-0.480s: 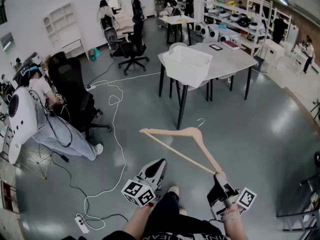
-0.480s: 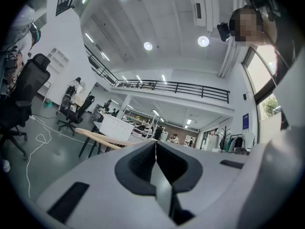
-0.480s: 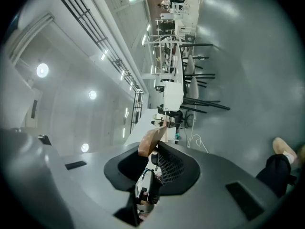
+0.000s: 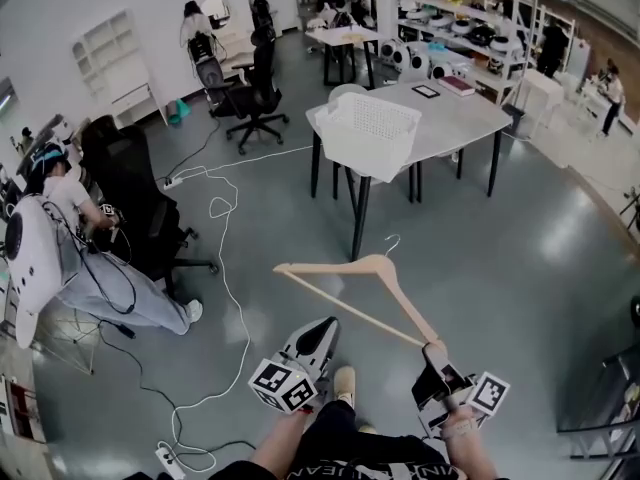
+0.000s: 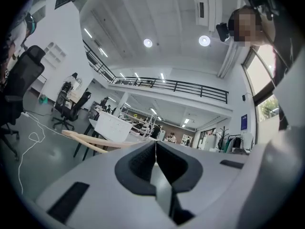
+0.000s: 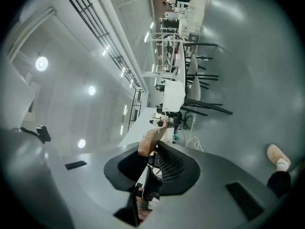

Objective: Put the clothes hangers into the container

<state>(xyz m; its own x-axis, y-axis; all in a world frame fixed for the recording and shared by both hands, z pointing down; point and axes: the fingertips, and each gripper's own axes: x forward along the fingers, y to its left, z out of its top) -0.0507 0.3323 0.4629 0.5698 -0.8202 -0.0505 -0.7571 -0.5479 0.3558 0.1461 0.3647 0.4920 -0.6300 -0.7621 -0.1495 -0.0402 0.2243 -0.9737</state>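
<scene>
Left claw (image 4: pixel 325 326) pressed closed, empty, held low; right claw (image 4: pixel 434 349) clamps the hanger (image 4: pixel 378 261) end.

My right gripper (image 4: pixel 433 350) holds the wooden hanger (image 4: pixel 372 262) by one end (hook up). The white basket (image 4: pixel 368 133) sits on the table (image 4: pixel 462 118) corner.

One wooden clothes hanger (image 4: pixel 372 276) and one white perforated container (image 4: pixel 368 133), at twelve o'clock on the room's one near grey surface (image 4: pixel 475 118). Two handheld tools are in frame, the left gripper (image 4: pixel 324 328) and the right gripper (image 4: pixel 434 350). Three black office chairs (image 4: pixel 135 183) stand from nine to eleven o'clock, with one seated person (image 4: pixel 62 230) at nine and one power strip (image 4: pixel 166 458) at seven.
</scene>
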